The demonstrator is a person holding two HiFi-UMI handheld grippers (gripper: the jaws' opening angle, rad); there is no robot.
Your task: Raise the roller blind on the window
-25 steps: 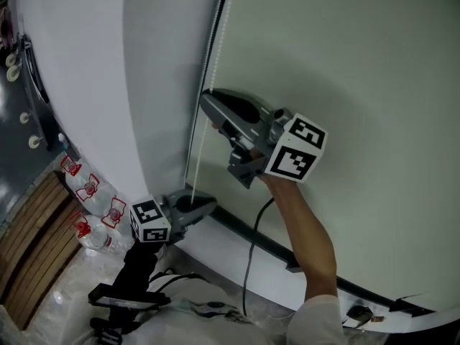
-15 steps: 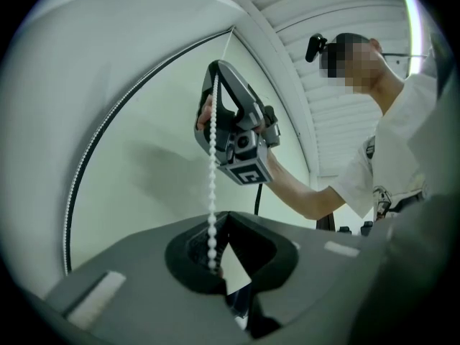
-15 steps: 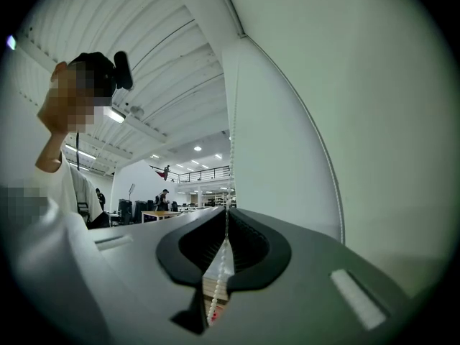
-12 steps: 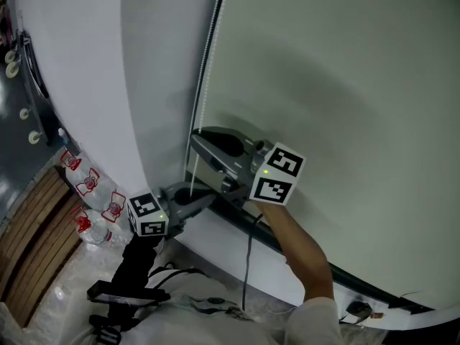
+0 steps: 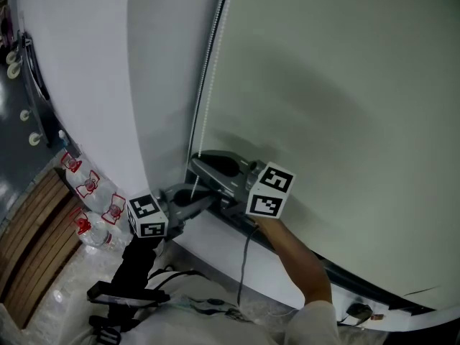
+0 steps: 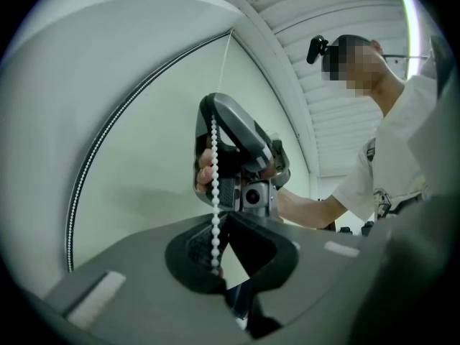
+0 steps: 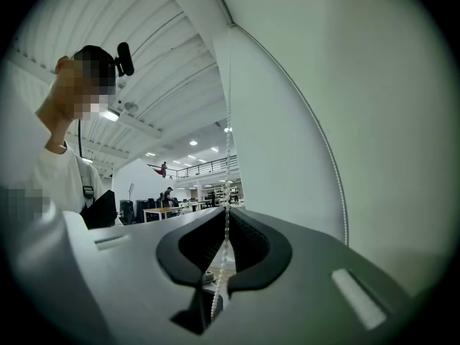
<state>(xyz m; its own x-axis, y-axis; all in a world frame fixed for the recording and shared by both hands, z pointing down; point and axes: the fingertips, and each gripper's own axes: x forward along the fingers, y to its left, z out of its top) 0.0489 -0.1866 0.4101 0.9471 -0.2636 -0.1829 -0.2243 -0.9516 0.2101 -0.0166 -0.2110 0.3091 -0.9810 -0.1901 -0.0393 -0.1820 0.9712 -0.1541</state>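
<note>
White beaded cord [image 7: 228,157]: my right tongs [image 7: 227,215] pinching it, left tongs [image 6: 227,218] pinching lower. Pull straight down, steady.

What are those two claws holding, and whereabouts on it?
The right gripper pinches the white bead chain between its tips, low down its length. The left gripper is closed around the same chain just below; whether it pinches is unclear.

Pale roller blind [image 5: 345,85] hangs lowered, white bead chain [image 5: 209,77] alongside.
</note>
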